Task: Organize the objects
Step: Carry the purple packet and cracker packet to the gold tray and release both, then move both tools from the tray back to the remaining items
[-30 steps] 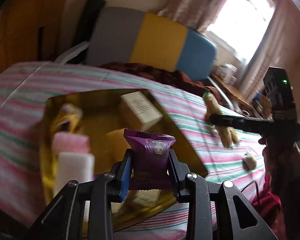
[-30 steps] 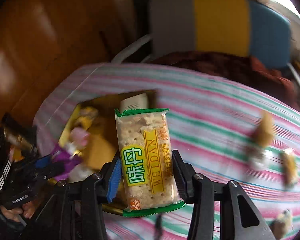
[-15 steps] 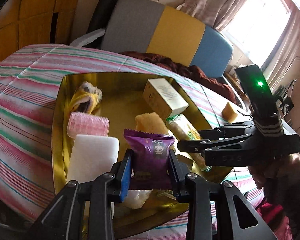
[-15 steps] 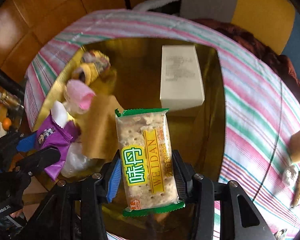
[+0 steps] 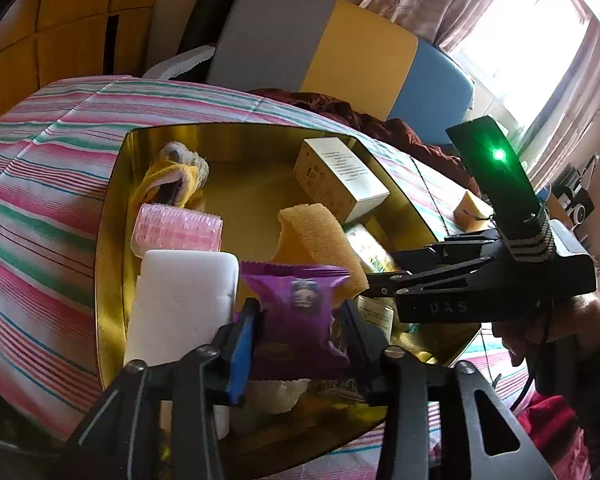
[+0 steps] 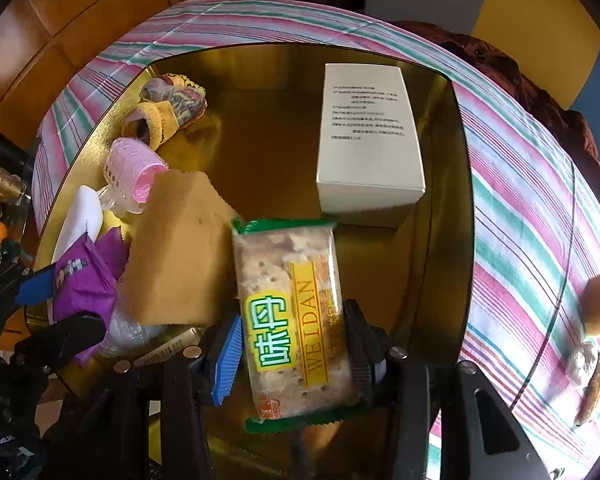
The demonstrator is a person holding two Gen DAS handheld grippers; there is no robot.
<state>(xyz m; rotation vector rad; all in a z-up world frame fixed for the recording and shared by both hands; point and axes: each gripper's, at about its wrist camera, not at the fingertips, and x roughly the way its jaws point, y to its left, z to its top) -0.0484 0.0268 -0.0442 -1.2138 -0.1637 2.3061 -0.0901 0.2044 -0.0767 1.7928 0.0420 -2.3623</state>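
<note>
Right wrist view: cracker packet [image 6: 296, 316] is being gripped by right gripper [image 6: 296, 344] over gold tray [image 6: 440, 200]. Left wrist view alone: left gripper [image 5: 300, 344] jaws having just been opening, purple packet [image 5: 300, 316] between them.

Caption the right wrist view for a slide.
Right gripper holds a cracker packet over the gold tray, beside a sponge and white box.

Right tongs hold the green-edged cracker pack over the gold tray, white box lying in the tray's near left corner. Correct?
Not quite. The right tongs do hold the cracker pack over the gold tray, but the white box lies at the far right, as the right wrist view shows.
</note>
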